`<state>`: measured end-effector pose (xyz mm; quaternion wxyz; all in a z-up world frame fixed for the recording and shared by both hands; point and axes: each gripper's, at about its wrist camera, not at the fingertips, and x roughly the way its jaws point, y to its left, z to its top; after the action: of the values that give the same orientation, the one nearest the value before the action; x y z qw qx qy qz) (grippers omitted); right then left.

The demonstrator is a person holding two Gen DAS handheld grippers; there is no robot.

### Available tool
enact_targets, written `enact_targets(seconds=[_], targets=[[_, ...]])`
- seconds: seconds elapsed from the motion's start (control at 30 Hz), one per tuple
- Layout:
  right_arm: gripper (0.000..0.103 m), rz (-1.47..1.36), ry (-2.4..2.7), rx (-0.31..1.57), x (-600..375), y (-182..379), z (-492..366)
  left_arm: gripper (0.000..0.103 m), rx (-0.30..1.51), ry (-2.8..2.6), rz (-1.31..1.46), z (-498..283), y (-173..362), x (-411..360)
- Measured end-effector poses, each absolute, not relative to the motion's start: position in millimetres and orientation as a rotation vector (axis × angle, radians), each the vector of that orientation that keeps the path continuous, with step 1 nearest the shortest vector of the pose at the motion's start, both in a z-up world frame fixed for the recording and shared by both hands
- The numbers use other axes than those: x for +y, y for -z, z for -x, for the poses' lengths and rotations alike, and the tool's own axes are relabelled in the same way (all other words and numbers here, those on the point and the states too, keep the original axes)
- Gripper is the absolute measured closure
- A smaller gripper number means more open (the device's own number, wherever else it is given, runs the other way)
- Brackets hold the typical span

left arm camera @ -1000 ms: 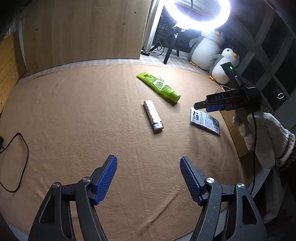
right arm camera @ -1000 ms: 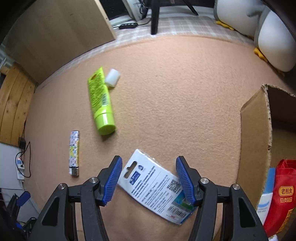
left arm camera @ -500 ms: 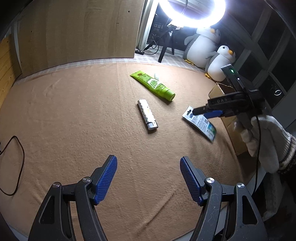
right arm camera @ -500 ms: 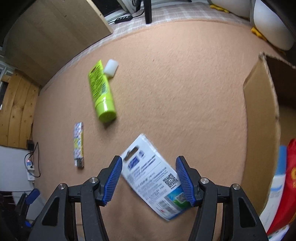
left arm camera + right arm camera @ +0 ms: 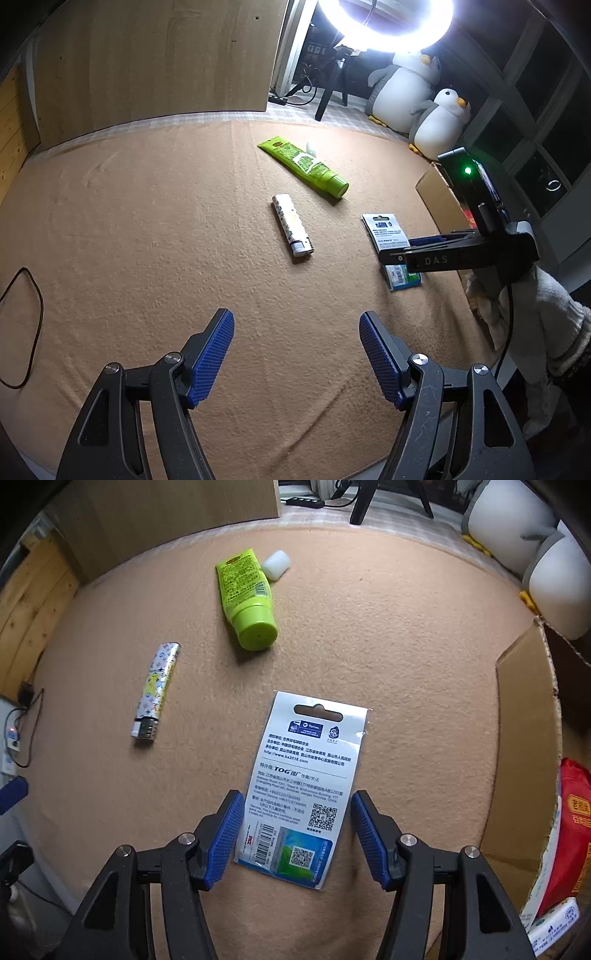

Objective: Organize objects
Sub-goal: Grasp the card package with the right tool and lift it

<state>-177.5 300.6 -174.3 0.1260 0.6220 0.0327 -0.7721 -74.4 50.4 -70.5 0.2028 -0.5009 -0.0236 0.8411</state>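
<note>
A flat white and blue packet (image 5: 306, 768) lies on the tan blanket (image 5: 406, 683). My right gripper (image 5: 296, 812) hangs over its lower half, open, a pad on each long side and a small gap to each edge. In the left wrist view that gripper (image 5: 406, 254) is seen side-on above the packet (image 5: 384, 230), held by a gloved hand (image 5: 535, 306). A green tube (image 5: 247, 594) with a small white cap (image 5: 276, 565) beside it and a patterned lighter (image 5: 155, 694) lie farther out. My left gripper (image 5: 296, 332) is open over bare blanket, short of the lighter (image 5: 291, 229).
An open cardboard box (image 5: 524, 738) at the blanket's right edge holds a red bag (image 5: 576, 830) and other packets. Two plush penguins (image 5: 402, 92) and a ring light (image 5: 386, 26) stand at the back. A dark cable (image 5: 22, 325) loops at the left.
My right gripper has shifted across the blanket and rolled, so the packet now lies lengthwise between its pads instead of askew. My left gripper has stayed open and about where it was.
</note>
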Motion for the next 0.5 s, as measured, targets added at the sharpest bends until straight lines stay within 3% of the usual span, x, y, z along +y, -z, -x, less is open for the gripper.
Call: enact_targets(seconds=[0.5], targets=[[0.047,-1.83,2.306,0.071,296,174,192,0.029,-0.079,-2.348,1.407,77,72,48]])
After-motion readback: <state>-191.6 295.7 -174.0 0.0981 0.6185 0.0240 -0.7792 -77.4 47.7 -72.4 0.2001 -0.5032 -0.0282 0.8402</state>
